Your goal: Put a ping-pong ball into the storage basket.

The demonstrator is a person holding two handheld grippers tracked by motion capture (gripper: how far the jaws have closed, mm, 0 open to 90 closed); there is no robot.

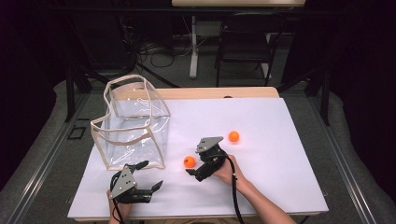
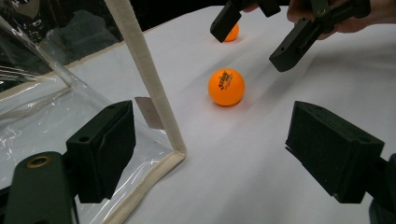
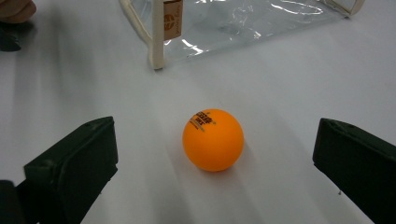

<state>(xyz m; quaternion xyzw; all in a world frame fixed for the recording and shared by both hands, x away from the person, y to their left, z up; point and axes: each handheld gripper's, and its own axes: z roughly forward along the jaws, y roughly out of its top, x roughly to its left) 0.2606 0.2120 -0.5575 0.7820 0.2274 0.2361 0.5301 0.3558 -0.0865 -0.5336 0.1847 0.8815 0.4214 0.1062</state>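
Observation:
An orange ping-pong ball (image 1: 189, 161) (image 3: 213, 139) lies on the white table top, just ahead of my right gripper (image 1: 195, 163) (image 3: 215, 172). That gripper is open, a jaw on either side of the ball and neither touching it. A second orange ball (image 1: 234, 136) (image 2: 232, 32) rests farther right. A clear plastic bag (image 1: 133, 123) with cream trim stands open at the left. My left gripper (image 1: 150, 175) (image 2: 219, 154) is open at the bag's near right corner (image 2: 159, 93), holding nothing. In the left gripper view the near ball (image 2: 226, 87) lies beyond that corner, below the right gripper (image 2: 257, 37).
The white board (image 1: 261, 186) covers the table, with bare surface to the right and front. A table leg and a chair (image 1: 245, 46) stand on the floor beyond the far edge. A fingertip of the person's left hand (image 3: 16, 9) shows in the right gripper view.

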